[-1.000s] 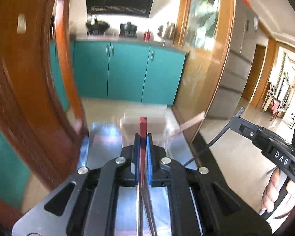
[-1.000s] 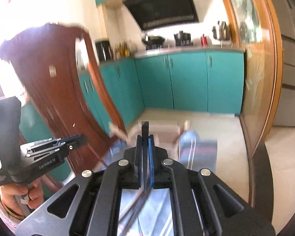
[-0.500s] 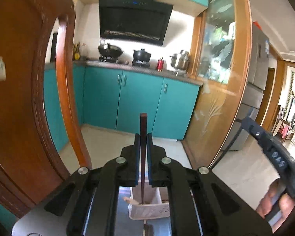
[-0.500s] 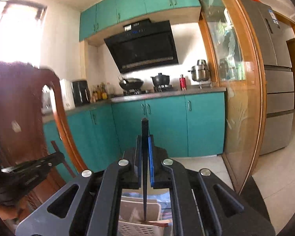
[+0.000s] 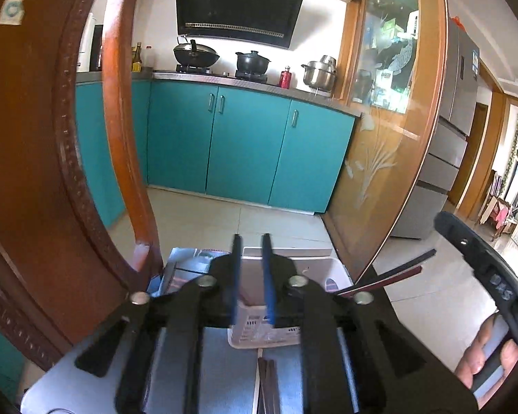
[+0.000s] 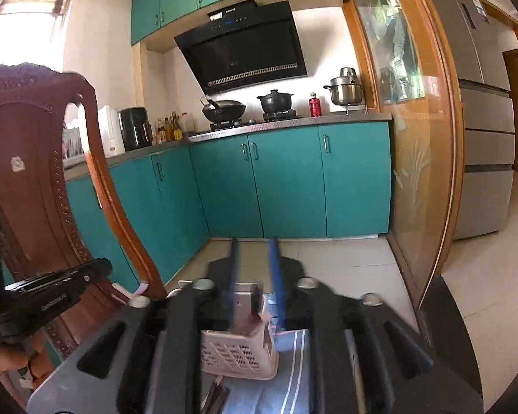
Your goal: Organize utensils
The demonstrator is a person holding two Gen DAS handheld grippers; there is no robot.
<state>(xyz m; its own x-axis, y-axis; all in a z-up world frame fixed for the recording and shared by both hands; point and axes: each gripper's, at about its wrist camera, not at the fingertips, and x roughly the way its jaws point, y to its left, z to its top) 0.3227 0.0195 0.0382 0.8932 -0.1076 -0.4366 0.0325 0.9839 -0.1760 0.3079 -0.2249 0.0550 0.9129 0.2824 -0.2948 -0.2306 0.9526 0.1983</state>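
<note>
A white perforated utensil basket (image 5: 259,334) stands on the table just beyond my left gripper (image 5: 251,277), which is open and empty above it. Dark chopsticks (image 5: 267,379) lie on the cloth below it. Two dark chopsticks (image 5: 390,272) stick out to the right by the basket. In the right wrist view the same basket (image 6: 238,355) sits under my right gripper (image 6: 253,279), open and empty, with chopstick ends (image 6: 217,396) on the cloth in front. The right gripper's body (image 5: 483,276) shows at the right of the left view.
A carved wooden chair back (image 5: 51,172) stands close on the left, also in the right wrist view (image 6: 45,179). The table carries a bluish striped cloth (image 6: 293,379). Teal kitchen cabinets (image 5: 241,148) and a glass partition (image 5: 390,120) lie beyond.
Both grippers held a chopstick upright between shut fingers; both have opened and the chopsticks are gone from the fingers. The basket has come into view below both grippers.
</note>
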